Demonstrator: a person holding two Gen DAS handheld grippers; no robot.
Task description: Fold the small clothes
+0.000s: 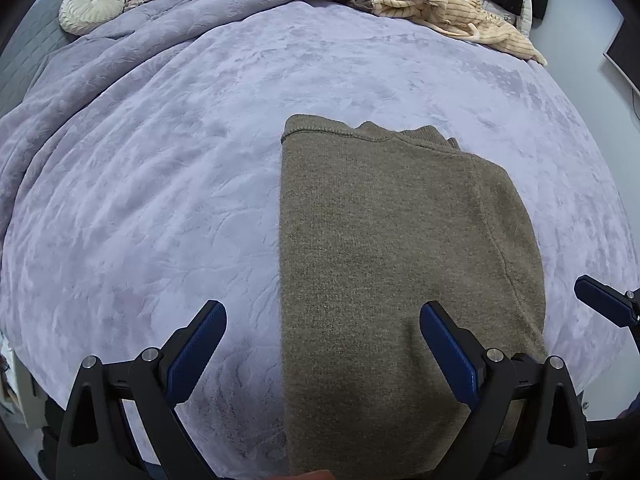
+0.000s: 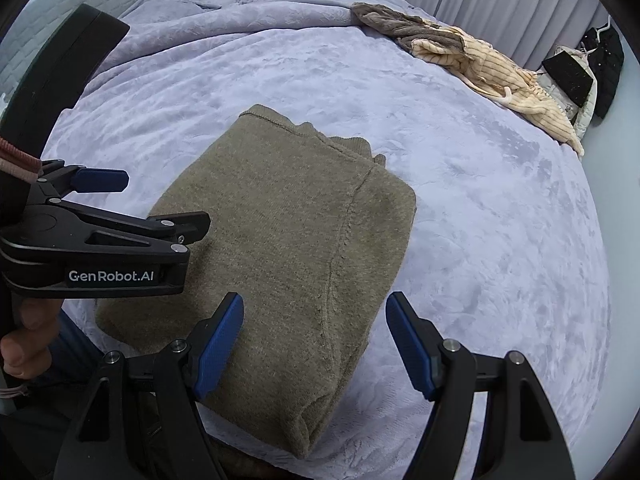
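A folded olive-brown knit sweater (image 1: 392,264) lies flat on the lavender plush bedspread (image 1: 160,200) beneath both spread, empty grippers, left gripper (image 1: 324,344) straddling its left edge, right gripper (image 2: 316,344) its right edge, bare bedspread around.

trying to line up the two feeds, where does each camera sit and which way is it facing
Left wrist: sits on the left claw, looks steeply down at the olive knit garment on the lilac blanket; its open fingers show, plus a right claw fingertip at the right edge.
Right wrist: sits on the right claw, looks down at the same garment's right side; its open fingers, the left claw and a hand show.
Shared: garment, blanket, clothes pile, round cushion.
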